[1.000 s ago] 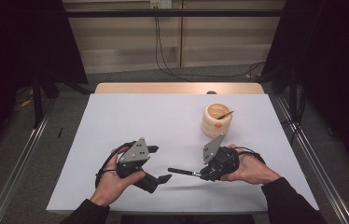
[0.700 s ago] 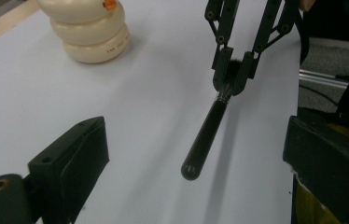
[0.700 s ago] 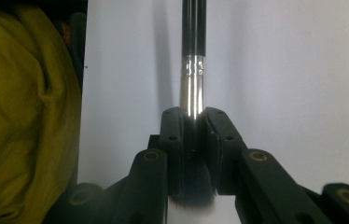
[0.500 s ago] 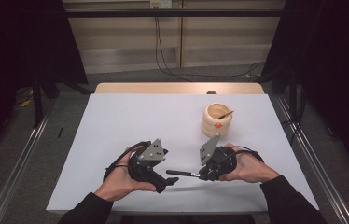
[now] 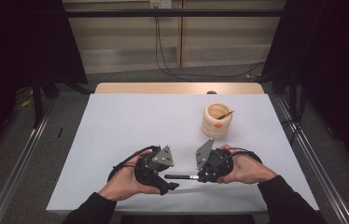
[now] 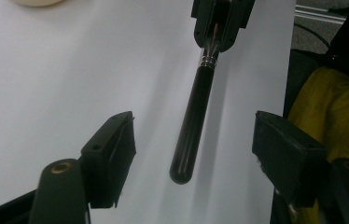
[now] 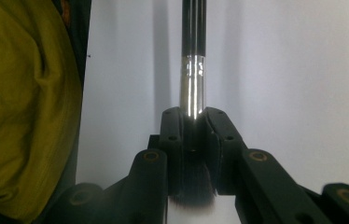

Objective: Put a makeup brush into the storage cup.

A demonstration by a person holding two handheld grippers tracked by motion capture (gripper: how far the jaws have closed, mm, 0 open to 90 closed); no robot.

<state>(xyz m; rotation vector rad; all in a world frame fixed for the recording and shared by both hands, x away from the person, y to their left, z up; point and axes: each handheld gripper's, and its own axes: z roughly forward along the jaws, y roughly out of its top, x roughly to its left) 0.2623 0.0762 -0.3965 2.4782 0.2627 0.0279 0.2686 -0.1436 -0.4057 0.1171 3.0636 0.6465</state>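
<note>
A black-handled makeup brush [image 5: 182, 177] is held level above the white table [image 5: 130, 121] by the right gripper [image 5: 204, 176], jaws clamped. The left gripper [image 5: 170, 183] jaws, just closing, are spread around its handle, not touching.

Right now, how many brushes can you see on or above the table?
2: one black-handled brush clamped in the right hand-held gripper; one thin brush standing in the wooden cup. Others may sit hidden inside.

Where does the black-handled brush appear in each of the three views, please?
High view: the brush lies level, low centre, between the two claws.
Left gripper view: upper centre, its handle end pointing down between the open left claw.
Right gripper view: centre, rising from the right claw, shut on its ferrule.
Shared landmark: the white table.
</note>
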